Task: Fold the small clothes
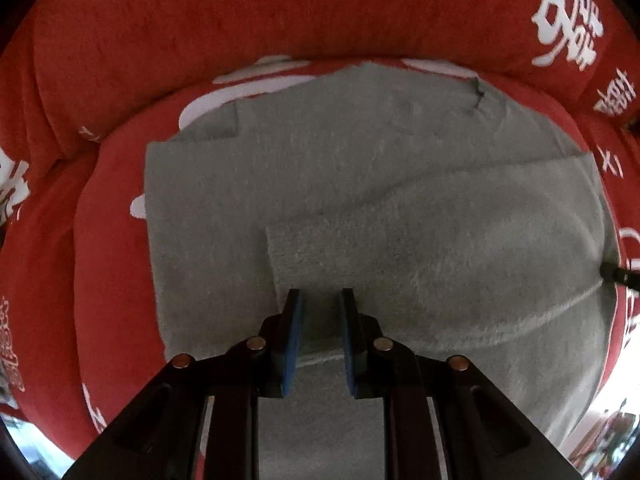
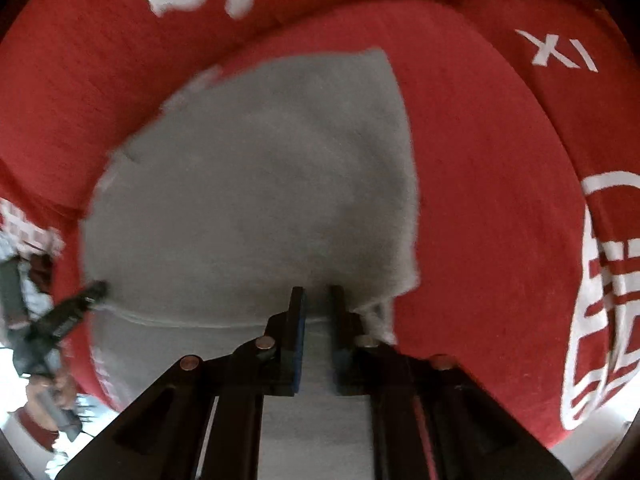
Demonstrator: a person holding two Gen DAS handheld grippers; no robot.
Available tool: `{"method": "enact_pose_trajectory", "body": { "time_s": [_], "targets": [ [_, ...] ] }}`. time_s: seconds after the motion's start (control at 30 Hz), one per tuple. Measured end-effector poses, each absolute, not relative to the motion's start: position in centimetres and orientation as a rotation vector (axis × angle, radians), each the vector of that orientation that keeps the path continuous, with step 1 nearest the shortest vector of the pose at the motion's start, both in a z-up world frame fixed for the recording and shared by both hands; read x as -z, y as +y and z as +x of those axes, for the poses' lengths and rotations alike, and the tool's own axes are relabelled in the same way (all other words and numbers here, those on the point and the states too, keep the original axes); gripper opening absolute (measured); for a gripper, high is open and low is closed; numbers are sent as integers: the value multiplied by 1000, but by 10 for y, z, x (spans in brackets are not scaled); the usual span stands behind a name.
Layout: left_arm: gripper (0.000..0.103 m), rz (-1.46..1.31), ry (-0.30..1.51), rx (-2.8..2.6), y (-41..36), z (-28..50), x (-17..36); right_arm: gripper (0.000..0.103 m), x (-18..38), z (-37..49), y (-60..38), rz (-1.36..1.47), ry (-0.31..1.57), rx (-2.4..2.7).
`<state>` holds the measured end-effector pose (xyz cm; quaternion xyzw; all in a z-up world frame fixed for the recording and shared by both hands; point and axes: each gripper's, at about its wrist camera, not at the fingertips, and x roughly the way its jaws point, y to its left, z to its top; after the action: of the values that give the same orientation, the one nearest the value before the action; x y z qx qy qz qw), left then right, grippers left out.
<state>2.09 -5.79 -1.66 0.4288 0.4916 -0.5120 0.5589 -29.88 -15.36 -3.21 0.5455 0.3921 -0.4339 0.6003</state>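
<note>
A small grey knit garment (image 1: pixel 360 200) lies spread on a red cushioned seat (image 1: pixel 112 280), with a folded flap across its middle. My left gripper (image 1: pixel 320 300) hovers over its near hem, jaws open a little, with nothing between the blue pads (image 1: pixel 294 336). The right gripper's tip (image 1: pixel 618 274) shows at the garment's right edge. In the right wrist view the same garment (image 2: pixel 260 184) fills the middle. My right gripper (image 2: pixel 318 296) is at its near right corner, jaws narrowly apart with grey cloth between them. The left gripper (image 2: pixel 68 312) shows at the left edge.
The red backrest (image 1: pixel 280 12) with white characters curves behind the garment. More red cushion (image 2: pixel 500 200) with white print lies to the right. A hand (image 2: pixel 60 388) holds the left tool at the seat's front edge.
</note>
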Motion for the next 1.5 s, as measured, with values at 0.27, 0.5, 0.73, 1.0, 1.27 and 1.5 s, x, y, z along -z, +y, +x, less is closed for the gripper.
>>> {"method": "enact_pose_trajectory", "body": {
  "time_s": [0.27,0.5,0.73,1.0,1.27,1.5],
  "targets": [
    [51,990,1202,1106,-37,54,4,6,23,-315,-147,1334,921,1021],
    [51,1023,1210,1107,-20,50,3,27,17,-353,-131,1503,702,1113],
    [51,1035,1222,1105,-17,47,8,12,39,-383,-136,1706,449,1138],
    [51,1048,1222,1096,-19,43,11,10,38,-371,-150,1580,613,1149],
    [51,1056,1216,1109,-17,38,7,13,9,-351,-139,1445,788,1214],
    [51,1067,1221,1111,-14,35,2,14,-7,-329,-126,1378,872,1173]
  ]
}}
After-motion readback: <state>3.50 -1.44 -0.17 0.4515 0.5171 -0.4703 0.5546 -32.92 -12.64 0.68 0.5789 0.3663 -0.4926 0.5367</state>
